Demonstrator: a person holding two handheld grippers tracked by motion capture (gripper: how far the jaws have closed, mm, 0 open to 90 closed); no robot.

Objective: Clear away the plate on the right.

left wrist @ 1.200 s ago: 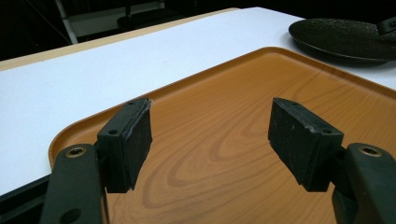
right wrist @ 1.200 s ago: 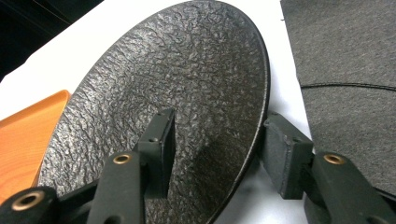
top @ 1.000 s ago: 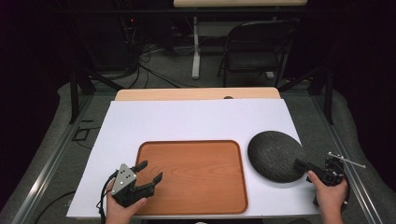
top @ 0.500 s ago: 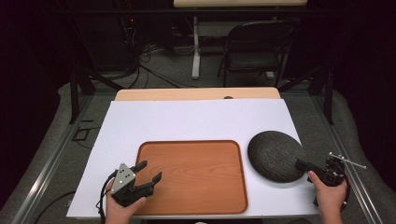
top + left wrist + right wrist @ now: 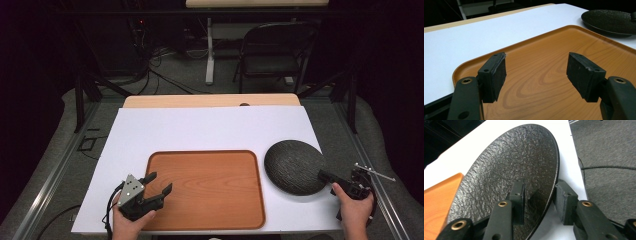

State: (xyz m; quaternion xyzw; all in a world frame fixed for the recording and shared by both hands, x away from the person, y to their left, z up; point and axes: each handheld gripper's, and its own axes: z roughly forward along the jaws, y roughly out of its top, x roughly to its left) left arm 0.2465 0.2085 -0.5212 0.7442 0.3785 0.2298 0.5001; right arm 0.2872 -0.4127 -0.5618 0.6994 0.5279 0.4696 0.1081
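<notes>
High view: a wooden tray lies on the white table, and a dark textured plate rests just beside its right edge. Right gripper sits at the plate's near right rim. In the right gripper view its jaws straddle the rim, one pad over the plate and the other outside. A gap shows on the outer side, so the jaws stand apart, not yet clamped. Left gripper hovers over the tray's near left corner with jaws wide apart and nothing between them (tray bare beneath).

Judgement: the step in hand looks like a rim grasp. Seat the rim deep between the pads, close squarely, then lift level, since a shallow bite on an edge-held plate may let it pivot or slip.
</notes>
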